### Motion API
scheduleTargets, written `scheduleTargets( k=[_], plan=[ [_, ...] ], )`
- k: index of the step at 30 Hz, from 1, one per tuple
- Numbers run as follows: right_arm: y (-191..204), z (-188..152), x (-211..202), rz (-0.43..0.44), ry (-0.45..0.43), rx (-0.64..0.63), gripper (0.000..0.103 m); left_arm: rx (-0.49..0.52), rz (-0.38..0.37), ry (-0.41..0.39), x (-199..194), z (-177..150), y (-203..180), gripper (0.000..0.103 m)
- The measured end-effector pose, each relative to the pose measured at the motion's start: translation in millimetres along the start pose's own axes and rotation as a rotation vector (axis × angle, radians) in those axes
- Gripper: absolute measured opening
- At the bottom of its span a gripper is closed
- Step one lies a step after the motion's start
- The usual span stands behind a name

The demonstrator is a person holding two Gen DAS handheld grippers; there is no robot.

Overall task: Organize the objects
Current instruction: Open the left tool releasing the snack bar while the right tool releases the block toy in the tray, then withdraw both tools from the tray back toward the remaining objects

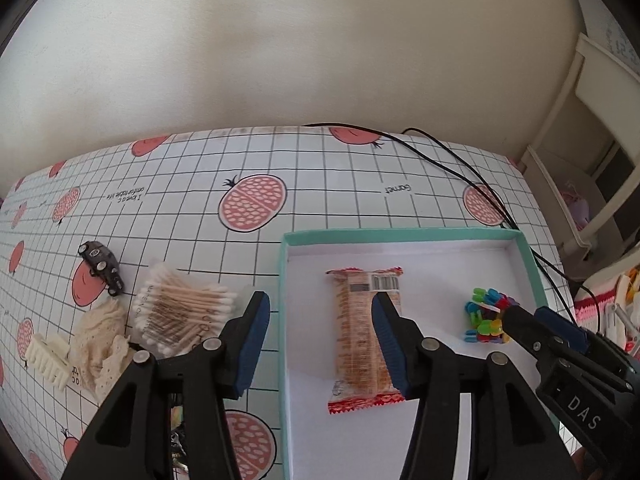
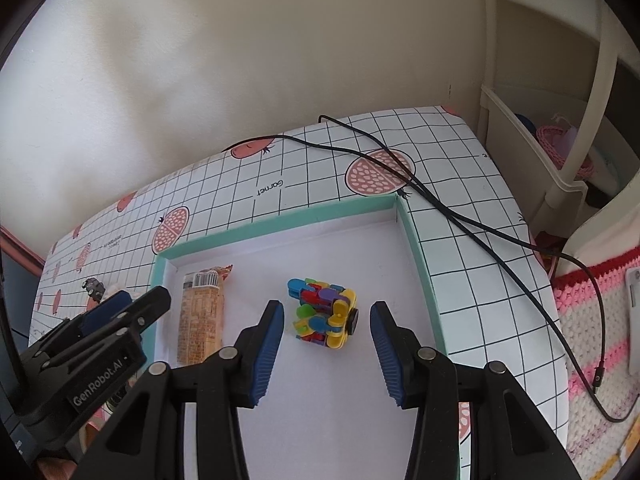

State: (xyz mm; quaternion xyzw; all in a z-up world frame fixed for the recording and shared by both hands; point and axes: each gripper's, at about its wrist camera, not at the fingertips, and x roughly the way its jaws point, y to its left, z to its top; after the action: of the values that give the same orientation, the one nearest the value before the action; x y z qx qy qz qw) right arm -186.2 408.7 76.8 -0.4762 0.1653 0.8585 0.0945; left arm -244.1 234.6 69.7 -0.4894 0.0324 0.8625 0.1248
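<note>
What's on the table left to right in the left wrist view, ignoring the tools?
Hair claw clip → lace cloth → cotton swab pack → teal box's left wall → snack packet → colourful clip bundle. Toy car left out: overlaps the cloth's span.

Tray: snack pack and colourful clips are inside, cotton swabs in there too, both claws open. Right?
Not quite. The cotton swabs lie outside the tray, on the tablecloth to its left, as the left wrist view shows. The snack pack and clips are inside, and both the left claw and right claw are open.
</note>
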Motion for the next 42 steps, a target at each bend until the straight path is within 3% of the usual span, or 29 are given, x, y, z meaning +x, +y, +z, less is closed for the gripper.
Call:
scheduleTargets(
  k=[2,3,6,8,14,17,22,32,42],
  plan=[
    [0,0,1,-0.003,-0.001,-0.002,0.051,-0.009,0.003,-0.009,-1,0,3,0.077],
    [-1,0,1,-0.007,-0.001,-0.003,0.052,-0.016,0.003,-0.017,-2,0,5,0.08],
    [-1,-2,3,-0.014,-0.002,-0.009,0.054,-0.037,0.006,-0.039,-4,0,10,0.083],
    [0,-2,5,-0.016,-0.001,-0.017,0.061,-0.045,0.006,-0.044,-4,1,12,0.092],
    [2,-4,5,-0.017,-0.015,-0.035,0.081,-0.07,0.003,-0.057,-3,0,20,0.101],
    [2,-4,4,-0.026,-0.028,-0.037,0.097,-0.087,0.008,-0.068,-4,0,24,0.103],
    [2,-4,4,-0.026,-0.034,-0.034,0.103,-0.111,0.008,-0.099,-11,1,32,0.103],
    [14,-6,-11,-0.026,-0.062,-0.049,0.103,-0.157,-0.026,-0.13,-36,-1,56,0.103],
    [40,-12,-61,0.021,-0.101,-0.049,0.103,-0.196,-0.014,-0.194,-106,-20,115,0.103]
  ],
)
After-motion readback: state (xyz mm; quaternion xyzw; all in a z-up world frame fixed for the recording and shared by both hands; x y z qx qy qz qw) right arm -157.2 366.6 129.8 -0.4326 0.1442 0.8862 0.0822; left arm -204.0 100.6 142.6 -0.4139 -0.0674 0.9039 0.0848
